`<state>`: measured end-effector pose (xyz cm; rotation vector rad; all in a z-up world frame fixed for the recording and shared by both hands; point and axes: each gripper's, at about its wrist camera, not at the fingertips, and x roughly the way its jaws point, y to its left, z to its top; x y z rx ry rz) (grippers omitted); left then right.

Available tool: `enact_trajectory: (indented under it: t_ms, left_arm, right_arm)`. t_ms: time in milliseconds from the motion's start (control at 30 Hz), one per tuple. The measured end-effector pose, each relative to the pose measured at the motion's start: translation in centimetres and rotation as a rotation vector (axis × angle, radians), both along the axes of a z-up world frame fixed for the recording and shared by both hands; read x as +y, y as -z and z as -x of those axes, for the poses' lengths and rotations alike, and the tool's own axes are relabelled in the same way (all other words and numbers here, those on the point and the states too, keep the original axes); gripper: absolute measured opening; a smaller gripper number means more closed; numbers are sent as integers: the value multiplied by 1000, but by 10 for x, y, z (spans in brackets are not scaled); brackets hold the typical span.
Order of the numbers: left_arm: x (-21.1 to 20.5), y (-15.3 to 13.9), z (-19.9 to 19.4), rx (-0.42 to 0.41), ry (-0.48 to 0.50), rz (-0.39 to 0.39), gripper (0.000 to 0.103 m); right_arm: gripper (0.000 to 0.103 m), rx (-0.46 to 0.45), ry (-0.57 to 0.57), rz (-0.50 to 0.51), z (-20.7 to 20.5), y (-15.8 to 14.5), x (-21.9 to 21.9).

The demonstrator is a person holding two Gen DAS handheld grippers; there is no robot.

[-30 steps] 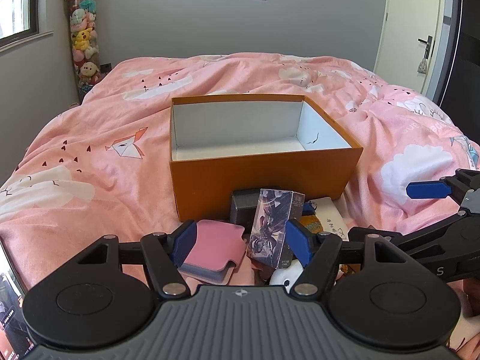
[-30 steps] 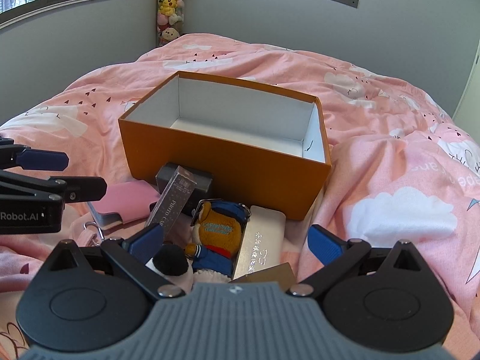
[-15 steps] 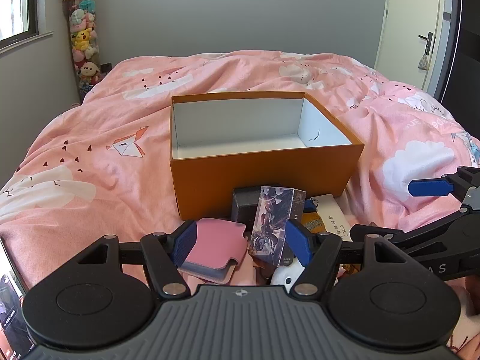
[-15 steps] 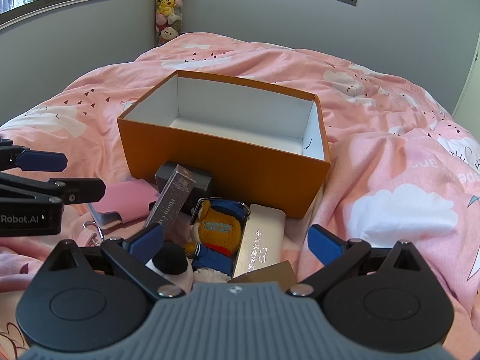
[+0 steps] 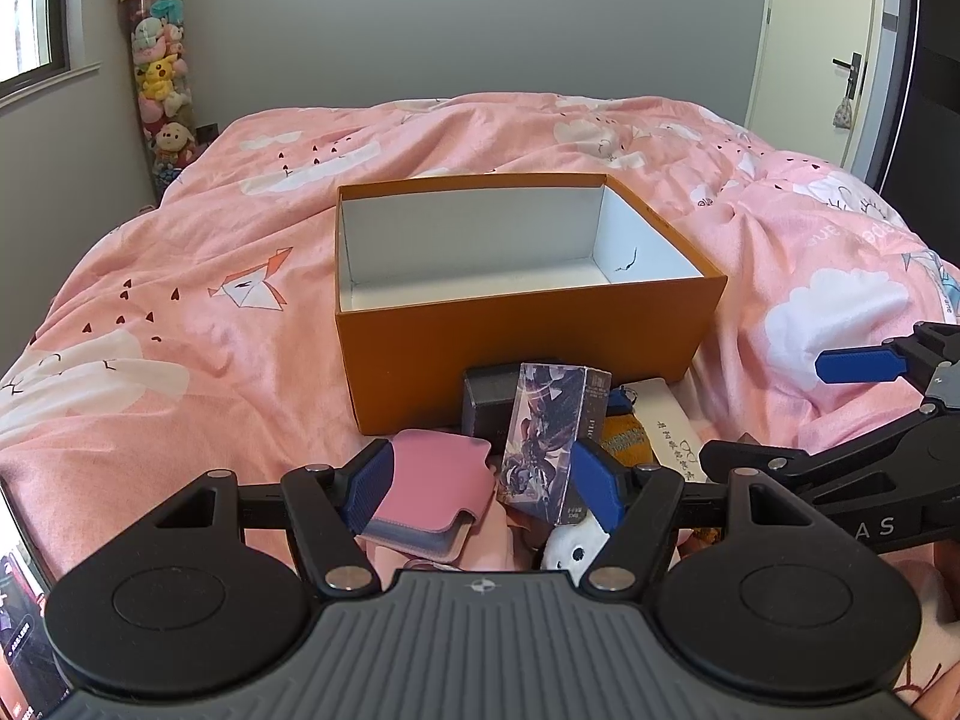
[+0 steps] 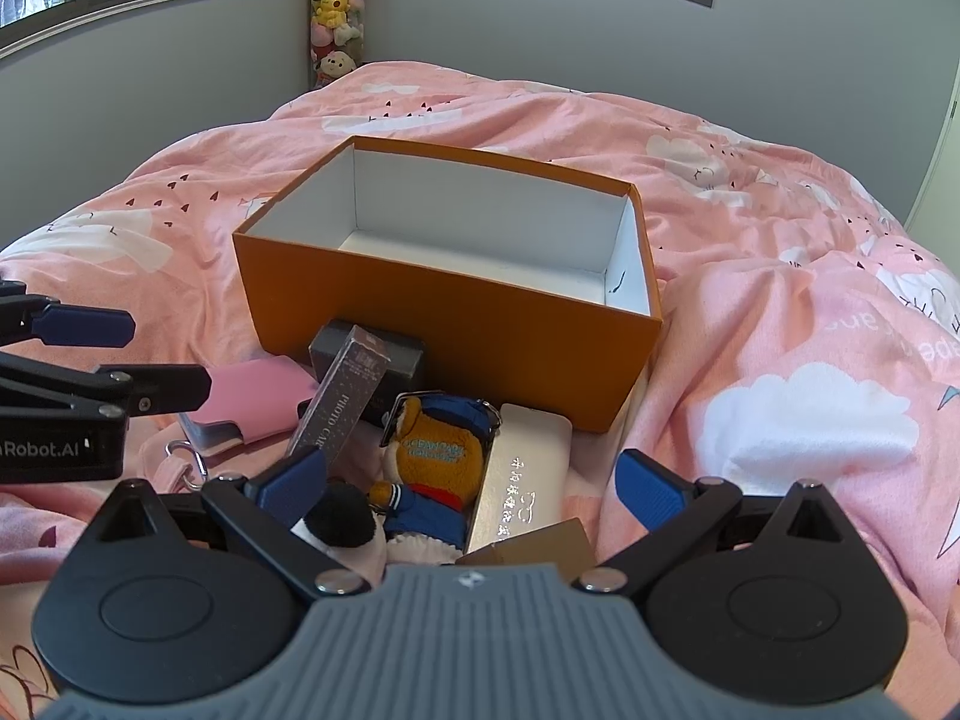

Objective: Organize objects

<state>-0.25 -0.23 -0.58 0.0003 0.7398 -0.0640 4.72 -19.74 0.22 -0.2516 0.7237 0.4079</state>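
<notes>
An open orange box [image 5: 528, 354] [image 6: 444, 324] with a white, empty inside stands on the pink bed. In front of it lies a pile: a pink card wallet [image 5: 432, 492] [image 6: 252, 396], a printed photo-card box [image 5: 552, 438] [image 6: 348, 396], a dark grey box [image 5: 489, 402] [image 6: 384, 354], an orange bear plush in blue [image 6: 438, 456], a silver tin [image 6: 522, 480] and a panda plush [image 6: 342, 522]. My left gripper [image 5: 483, 480] is open above the wallet and card box. My right gripper [image 6: 471, 480] is open above the bear and tin.
The pink quilt [image 5: 180, 312] is rumpled, with a raised fold to the right of the box [image 6: 780, 360]. A tube of plush toys [image 5: 159, 72] stands in the far left corner. A door [image 5: 840, 60] is at the far right. A brown cardboard piece [image 6: 534, 543] lies by the tin.
Both grippers have barely shifted; the view has drifted slightly. The objects and the box lie as before.
</notes>
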Motion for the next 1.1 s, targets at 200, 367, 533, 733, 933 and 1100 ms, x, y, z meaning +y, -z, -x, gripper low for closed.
enact_trajectory:
  t_ms: [200,367,533,733,933,1100]
  left_arm:
    - [1,-1,-2,10,16,2,80]
    - [11,-10,2,-73,105,-86,80]
    - [45,-9,2,-107,79,-187,80]
    - [81,6,-3,-49,37,-219,80]
    - [88,-2,-6,-84,1,-246,80]
    - [81,-7,-12,-75,18,-254,80]
  right_arm:
    - [102,10,0,0,-2,0,0]
    - [102,19,-2,-1,-5,0,-1]
    - [102,39,12,-12,-13,2,-3]
    - [102,76,21,-7,-28,7,-3]
    - [102,91,35,-6,-42,11,-2]
    - [102,93,35,-8,-52,12,-1]
